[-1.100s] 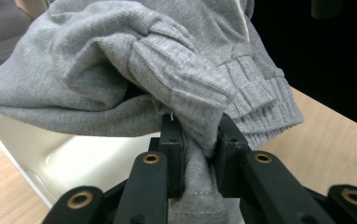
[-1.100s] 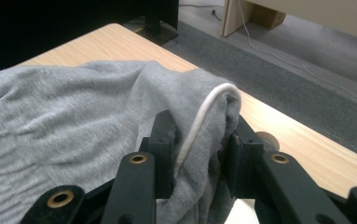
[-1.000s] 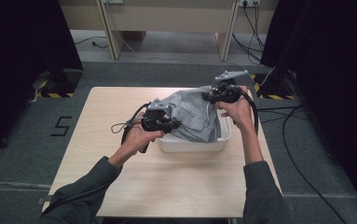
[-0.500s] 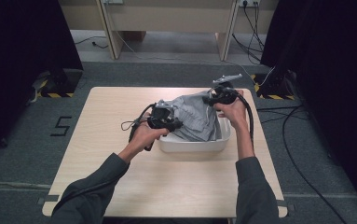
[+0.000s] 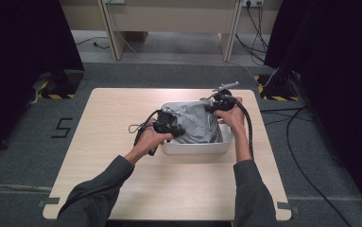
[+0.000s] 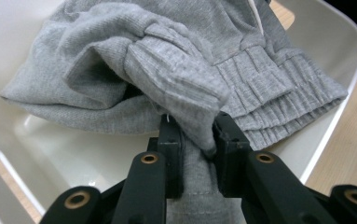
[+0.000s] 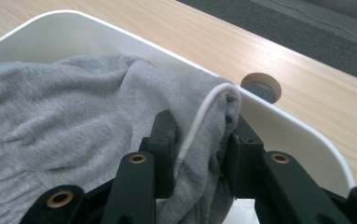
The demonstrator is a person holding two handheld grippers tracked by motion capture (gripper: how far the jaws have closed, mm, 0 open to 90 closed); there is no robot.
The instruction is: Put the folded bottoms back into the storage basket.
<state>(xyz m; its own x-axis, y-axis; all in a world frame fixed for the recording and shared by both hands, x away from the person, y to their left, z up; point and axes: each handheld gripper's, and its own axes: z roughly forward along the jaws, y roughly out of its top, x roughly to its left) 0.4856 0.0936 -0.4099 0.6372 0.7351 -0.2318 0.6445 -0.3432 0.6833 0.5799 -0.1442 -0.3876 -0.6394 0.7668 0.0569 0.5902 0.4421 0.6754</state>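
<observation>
Dk grey long sleeves [image 5: 96, 196] — black grippers w/ brass rivets [image 6: 149, 158], black cables.

text: "5" | colour: black | on: grey floor [image 5: 27, 156] left of table [image 5: 122, 101]

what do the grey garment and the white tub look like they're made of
Grey garment: soft knit, probably cotton jersey; ribbed, gathered band and fine knit texture show. White tub: likely moulded plastic, smooth with a slight sheen, rounded corners and a thin rim.
</observation>
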